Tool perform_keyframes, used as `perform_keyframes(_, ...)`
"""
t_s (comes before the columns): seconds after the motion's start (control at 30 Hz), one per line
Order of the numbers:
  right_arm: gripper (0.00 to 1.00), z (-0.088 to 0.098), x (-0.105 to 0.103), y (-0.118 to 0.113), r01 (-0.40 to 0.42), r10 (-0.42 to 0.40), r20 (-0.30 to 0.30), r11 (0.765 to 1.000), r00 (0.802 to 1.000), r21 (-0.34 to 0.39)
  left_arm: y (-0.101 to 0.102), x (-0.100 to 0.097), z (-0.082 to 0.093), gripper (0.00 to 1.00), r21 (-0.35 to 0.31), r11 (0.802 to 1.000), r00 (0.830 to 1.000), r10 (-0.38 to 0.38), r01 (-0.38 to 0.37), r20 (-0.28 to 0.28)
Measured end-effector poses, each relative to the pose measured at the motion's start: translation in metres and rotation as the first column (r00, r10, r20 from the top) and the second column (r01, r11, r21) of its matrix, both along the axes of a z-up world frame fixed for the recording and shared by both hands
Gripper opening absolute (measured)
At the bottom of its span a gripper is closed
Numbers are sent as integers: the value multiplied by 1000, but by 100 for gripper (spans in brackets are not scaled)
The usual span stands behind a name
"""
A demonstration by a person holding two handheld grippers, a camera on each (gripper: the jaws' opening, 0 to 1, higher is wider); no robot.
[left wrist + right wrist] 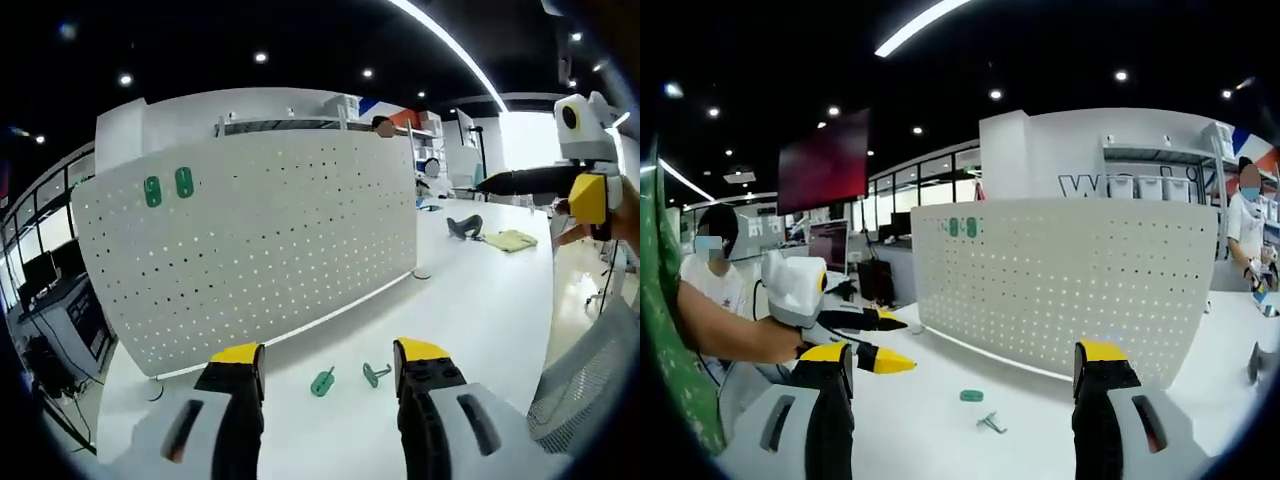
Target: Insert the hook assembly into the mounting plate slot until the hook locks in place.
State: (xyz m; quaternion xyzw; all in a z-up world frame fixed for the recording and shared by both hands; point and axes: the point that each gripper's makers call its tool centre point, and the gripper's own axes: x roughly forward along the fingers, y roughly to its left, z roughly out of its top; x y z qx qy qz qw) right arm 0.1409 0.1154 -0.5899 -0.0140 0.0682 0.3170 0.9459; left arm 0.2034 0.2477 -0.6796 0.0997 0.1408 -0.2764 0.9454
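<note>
Two green hooks are lying loose on the white tabletop (480,300) just in front of the upright white pegboard (260,240): one hook (322,381) beside the other hook (375,374). The left gripper (328,362) is hovering over them with jaws standing apart and holding nothing. The right gripper (965,362) is hanging back, jaws likewise apart. Two green plates (168,186) are sitting high on the pegboard.

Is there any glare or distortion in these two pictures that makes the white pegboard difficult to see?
Left gripper view: fisheye bends the white perforated pegboard into a curve; a window at the right is overexposed; the holes stay sharp. Right gripper view: the pegboard is evenly lit and less bent, with the dark ceiling's lights above it.
</note>
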Motion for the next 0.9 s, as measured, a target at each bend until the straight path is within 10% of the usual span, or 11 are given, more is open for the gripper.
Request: perform_keyframes(0.9, 93, -19, 19, -11, 23, -22, -47, 1000, 999, 10, -16, 51, -89, 47, 208, 969, 979, -98, 135, -180)
